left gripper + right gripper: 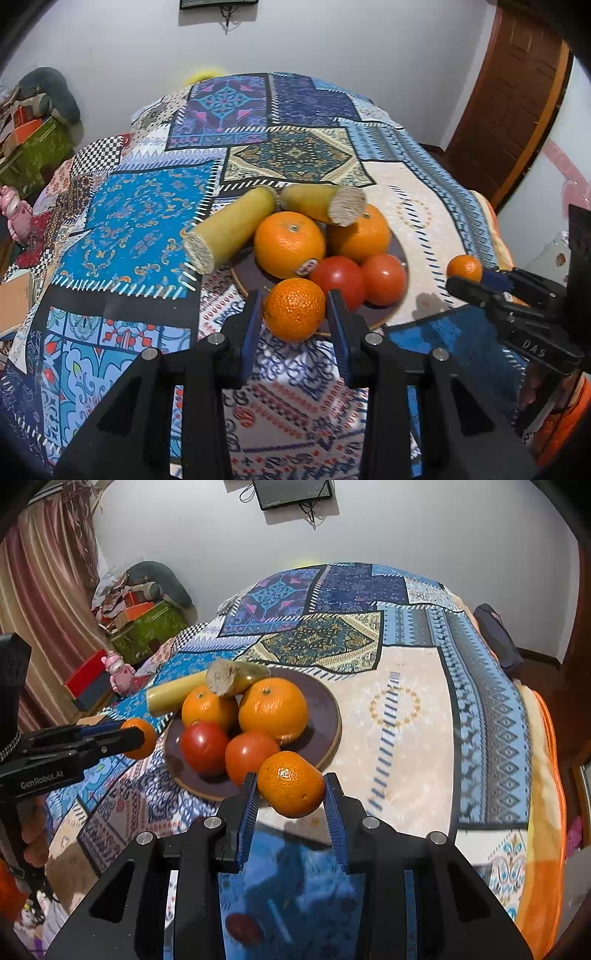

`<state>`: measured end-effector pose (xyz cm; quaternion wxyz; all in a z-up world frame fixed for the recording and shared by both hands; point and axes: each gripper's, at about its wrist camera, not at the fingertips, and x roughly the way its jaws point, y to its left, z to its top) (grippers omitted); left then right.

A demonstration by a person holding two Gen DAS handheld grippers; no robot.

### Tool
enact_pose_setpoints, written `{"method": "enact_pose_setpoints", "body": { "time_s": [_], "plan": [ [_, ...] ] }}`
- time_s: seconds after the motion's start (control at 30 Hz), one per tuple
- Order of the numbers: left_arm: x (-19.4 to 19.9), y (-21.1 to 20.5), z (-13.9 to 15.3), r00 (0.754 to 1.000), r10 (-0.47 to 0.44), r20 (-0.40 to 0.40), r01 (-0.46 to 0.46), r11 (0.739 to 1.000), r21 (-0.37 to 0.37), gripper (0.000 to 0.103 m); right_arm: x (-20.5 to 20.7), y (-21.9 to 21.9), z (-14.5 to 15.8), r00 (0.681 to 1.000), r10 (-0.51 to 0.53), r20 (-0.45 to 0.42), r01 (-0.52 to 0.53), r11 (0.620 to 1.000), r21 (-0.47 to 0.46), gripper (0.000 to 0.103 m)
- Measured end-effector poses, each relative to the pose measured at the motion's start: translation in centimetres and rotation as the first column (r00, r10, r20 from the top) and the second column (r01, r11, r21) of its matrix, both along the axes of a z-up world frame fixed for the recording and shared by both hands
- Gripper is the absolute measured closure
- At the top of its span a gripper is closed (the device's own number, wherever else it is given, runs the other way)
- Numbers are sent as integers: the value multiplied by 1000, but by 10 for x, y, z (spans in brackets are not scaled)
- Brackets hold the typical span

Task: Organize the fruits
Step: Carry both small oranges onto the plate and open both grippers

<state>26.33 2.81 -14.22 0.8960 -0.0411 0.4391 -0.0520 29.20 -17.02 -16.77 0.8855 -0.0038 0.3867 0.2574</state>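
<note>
1. At the far left of the left wrist view we see a green patterned box (35, 147) piled with clutter against the white wall, and a pink toy figure (16, 218) below it.
2. Next come two yellow-green cut stalk pieces with pale fibrous ends: the long stalk piece (231, 229) juts over the left rim of the round dark purple plate with a wooden edge (391, 314), and the short stalk piece (323, 203) rests on the fruit.
3. On the plate lie two large smooth oranges, the stickered orange (290, 243) and the rear orange (364, 234), with two red tomatoes, the left tomato (340, 277) and the right tomato (384, 278), in front of them.
4. Our left gripper (295, 314) has its blue-padded jaws closed narrowly on a small dimpled mandarin (294, 309), held over the plate's near rim.
5. Further right, our right gripper (290, 794) clamps a second small mandarin (291, 784) between its ribbed blue pads, just beside the plate's near edge, above the patchwork blue patterned bedspread (406, 701).
6. A brown wooden door (513, 103) stands at the far right.
</note>
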Motion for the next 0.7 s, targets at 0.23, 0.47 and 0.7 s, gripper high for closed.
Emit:
{"method": "enact_pose_setpoints", "body": {
  "time_s": [0.23, 0.47, 0.7],
  "plan": [
    [15, 4, -7, 1000, 5, -2, -5, 1000, 8, 68, 19, 9, -3, 1000, 6, 4, -6, 1000, -28, 71],
    [26, 7, -15, 1000, 2, -14, -2, 1000, 8, 68, 35, 17, -14, 1000, 12, -25, -13, 999, -48, 71],
    [34, 10, -24, 999, 5, -33, -5, 1000, -1, 68, 42, 19, -23, 999, 11, -47, -14, 998, -65, 71]
  ]
}}
